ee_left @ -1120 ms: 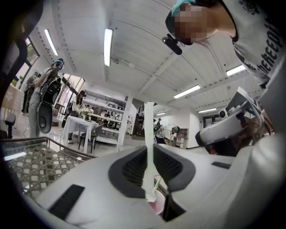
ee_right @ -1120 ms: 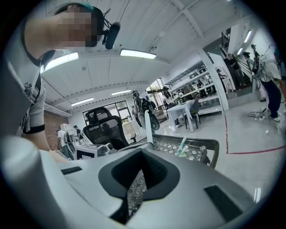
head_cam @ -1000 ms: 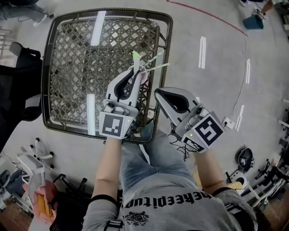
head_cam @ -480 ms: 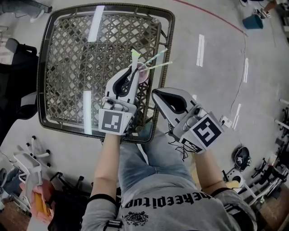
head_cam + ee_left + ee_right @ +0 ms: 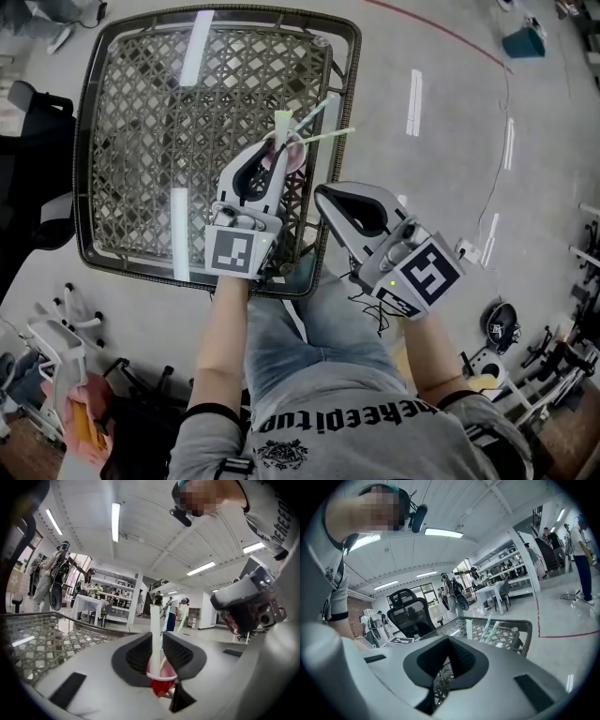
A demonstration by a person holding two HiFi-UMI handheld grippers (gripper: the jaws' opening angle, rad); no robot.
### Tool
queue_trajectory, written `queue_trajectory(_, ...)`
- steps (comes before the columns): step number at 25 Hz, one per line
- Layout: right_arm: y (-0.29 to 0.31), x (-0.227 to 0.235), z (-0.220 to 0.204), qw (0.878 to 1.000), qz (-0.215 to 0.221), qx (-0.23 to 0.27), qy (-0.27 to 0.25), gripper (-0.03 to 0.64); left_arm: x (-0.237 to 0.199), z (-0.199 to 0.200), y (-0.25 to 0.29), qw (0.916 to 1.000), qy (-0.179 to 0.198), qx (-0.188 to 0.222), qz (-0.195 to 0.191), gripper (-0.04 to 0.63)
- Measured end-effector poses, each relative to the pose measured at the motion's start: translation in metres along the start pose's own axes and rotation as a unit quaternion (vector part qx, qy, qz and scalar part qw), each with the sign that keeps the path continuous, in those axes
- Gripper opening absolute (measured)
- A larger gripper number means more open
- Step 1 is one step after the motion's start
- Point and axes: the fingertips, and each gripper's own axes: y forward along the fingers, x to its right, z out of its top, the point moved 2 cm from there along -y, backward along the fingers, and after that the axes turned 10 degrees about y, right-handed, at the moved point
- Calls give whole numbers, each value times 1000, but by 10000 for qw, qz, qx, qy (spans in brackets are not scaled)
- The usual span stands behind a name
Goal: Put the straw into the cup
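left tongs (image 5: pixel 159 641): clamped on the red cup (image 5: pixel 161 679), pinching it right around the rim
right tongs (image 5: pixel 450 639): tips together, nothing in them, parked off the right side of the bench (image 5: pixel 122 246)
straws: looks like three in the cup. A fat white one (image 5: pixel 154 630) stands upright, and two thinner ones (image 5: pixel 330 139) lean out to the right
cup spot: over the bench's right side, near the edge. Can't tell if it's sitting on the glass or lifted
risk, squeeze: the cup looks flimsy, so too hard a pinch could buckle the wall and pop a straw out
risk, tilt: the leaning straws look top-heavy. Tip the cup toward them and I'd guess they slide out, and it's floor (image 5: pixel 441 187) past the rim
risk, letting go: this close to the edge, a crooked release with that lopsided load could knock the cup over
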Motion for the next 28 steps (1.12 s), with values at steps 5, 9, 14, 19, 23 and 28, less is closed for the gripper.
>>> queue_trajectory(5,1,0,2,10000,3,26,16,18,-1,1,-2,10000,-23,-5,14,112)
queue_trajectory(9,1,-1,7,10000,1,67,8,18,-3,13,-3,9996,-90,229,129,68)
queue_trajectory(14,3,-7,11,9999,32,102,-24,18,-7,19,-11,9993,-192,263,198,46)
queue_trajectory(19,5,-14,15,9999,35,164,-34,18,-10,32,-21,9993,-162,298,129,46)
queue_trajectory(23,8,-22,22,9996,-21,253,-76,18,-12,49,-31,9993,-165,349,8,44)
queue_trajectory(28,10,-35,30,9991,-109,390,-96,18,-14,73,-42,9988,-165,400,-209,44)
